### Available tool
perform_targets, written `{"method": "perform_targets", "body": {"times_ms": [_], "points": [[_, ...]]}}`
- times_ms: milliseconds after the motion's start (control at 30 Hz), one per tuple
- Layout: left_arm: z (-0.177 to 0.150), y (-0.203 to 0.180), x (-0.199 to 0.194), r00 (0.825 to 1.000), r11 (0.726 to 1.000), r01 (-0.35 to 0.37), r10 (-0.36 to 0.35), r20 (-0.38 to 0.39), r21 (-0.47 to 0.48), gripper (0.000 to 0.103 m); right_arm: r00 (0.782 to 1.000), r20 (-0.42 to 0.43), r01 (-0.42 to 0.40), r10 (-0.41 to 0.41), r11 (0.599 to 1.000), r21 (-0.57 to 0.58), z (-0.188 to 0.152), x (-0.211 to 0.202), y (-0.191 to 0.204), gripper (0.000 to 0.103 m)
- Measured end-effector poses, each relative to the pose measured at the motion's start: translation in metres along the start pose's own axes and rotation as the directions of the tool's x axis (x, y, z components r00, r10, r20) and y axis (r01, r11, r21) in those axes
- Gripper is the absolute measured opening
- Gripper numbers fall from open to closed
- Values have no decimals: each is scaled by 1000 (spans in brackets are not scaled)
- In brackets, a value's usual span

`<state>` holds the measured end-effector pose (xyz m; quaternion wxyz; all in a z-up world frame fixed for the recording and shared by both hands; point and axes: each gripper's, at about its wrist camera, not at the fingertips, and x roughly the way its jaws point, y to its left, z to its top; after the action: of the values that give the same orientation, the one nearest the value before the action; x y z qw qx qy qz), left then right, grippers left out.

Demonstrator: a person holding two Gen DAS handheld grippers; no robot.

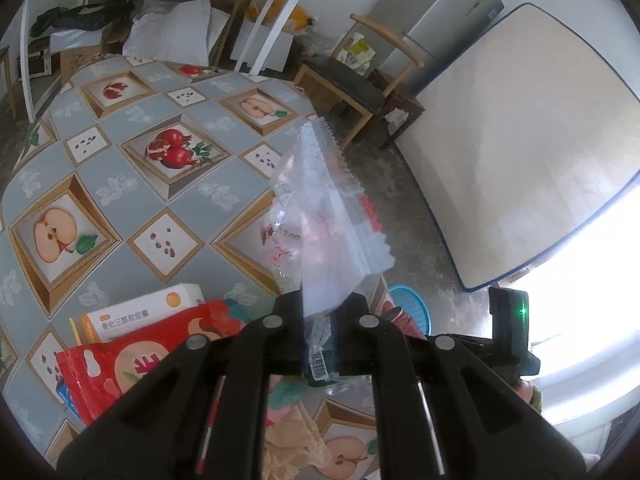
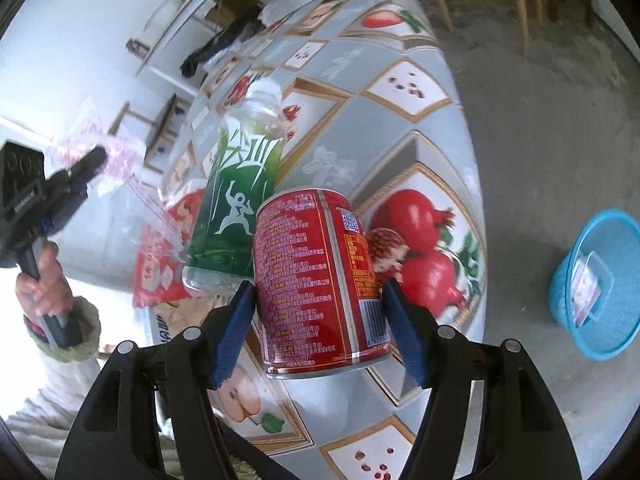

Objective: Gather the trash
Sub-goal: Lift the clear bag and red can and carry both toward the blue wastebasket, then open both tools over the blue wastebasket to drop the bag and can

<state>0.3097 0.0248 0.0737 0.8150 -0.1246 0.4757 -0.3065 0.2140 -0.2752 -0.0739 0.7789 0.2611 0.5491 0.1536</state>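
Note:
My left gripper [image 1: 320, 312] is shut on a clear plastic wrapper [image 1: 324, 216] with a zigzag edge and holds it up above the table's right edge. It also shows in the right wrist view [image 2: 86, 166], far left, with the wrapper [image 2: 116, 156]. My right gripper [image 2: 320, 312] is shut on a red drink can [image 2: 316, 276], lifted above the table. A blue trash basket [image 2: 600, 280] stands on the floor at right with one wrapper inside; its rim shows in the left wrist view [image 1: 412, 304].
On the fruit-pattern tablecloth [image 1: 132, 184] lie a red snack bag [image 1: 132, 360], a white medicine box [image 1: 144, 312], crumpled beige paper [image 1: 296, 440] and a green-labelled clear bottle [image 2: 236, 196]. A chair [image 1: 352, 88] and a leaning mattress [image 1: 520, 152] stand beyond the table.

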Motion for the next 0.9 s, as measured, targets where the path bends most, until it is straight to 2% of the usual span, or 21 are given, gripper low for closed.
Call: {"method": "perform_targets", "body": {"times_ms": [200, 567, 733, 900], "points": [[2, -12, -6, 1000, 1000, 23, -23, 15, 15, 6, 996, 58, -70, 65, 995, 77, -6, -17, -20, 63], [5, -39, -18, 997, 997, 64, -66, 41, 50, 6, 984, 122, -145, 130, 982, 123, -12, -38, -39, 63], [2, -68, -15, 993, 988, 113, -116, 18, 102, 6, 968, 197, -184, 154, 973, 139, -23, -66, -48, 63], [-5, -113, 18, 981, 969, 187, -177, -75, 163, 6, 940, 309, -214, 147, 956, 198, -55, -109, -76, 63]]}}
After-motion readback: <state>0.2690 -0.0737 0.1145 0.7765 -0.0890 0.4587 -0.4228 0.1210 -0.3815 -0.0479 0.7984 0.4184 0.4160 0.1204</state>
